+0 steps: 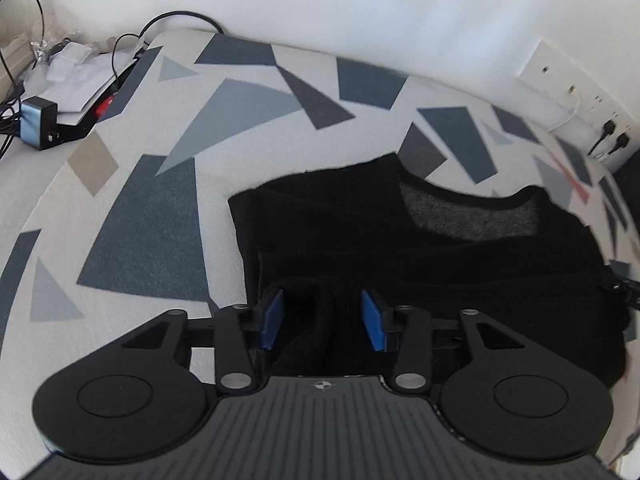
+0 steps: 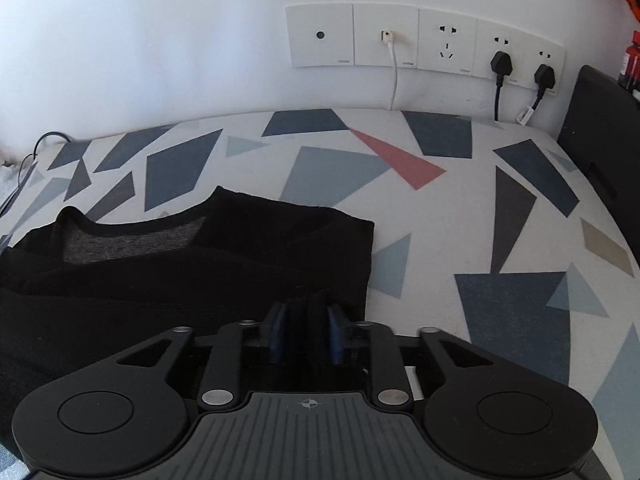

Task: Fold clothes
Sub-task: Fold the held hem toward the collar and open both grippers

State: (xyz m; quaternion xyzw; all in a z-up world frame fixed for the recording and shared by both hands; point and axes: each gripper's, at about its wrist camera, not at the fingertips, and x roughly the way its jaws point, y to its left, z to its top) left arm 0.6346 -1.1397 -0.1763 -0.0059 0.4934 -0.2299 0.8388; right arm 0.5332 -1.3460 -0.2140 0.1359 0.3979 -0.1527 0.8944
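A black knitted top (image 1: 440, 260) lies folded on the patterned table cover, its neckline (image 1: 468, 216) facing the wall. My left gripper (image 1: 323, 320) sits low over the top's near left part. Its blue pads (image 1: 274, 320) stand well apart, and a raised ridge of black fabric lies loose between them. In the right wrist view the same top (image 2: 200, 272) fills the left half. My right gripper (image 2: 306, 332) is at its near right corner. Those pads (image 2: 334, 334) stand a little apart, a fold of fabric rises between them, and neither visibly squeezes it.
The table cover (image 2: 480, 200) is white with grey, blue and red shapes. Wall sockets (image 2: 424, 40) with plugs and a white cable run along the back. A black case (image 2: 600, 128) stands far right. Papers, cables and a small box (image 1: 38, 120) crowd the far left.
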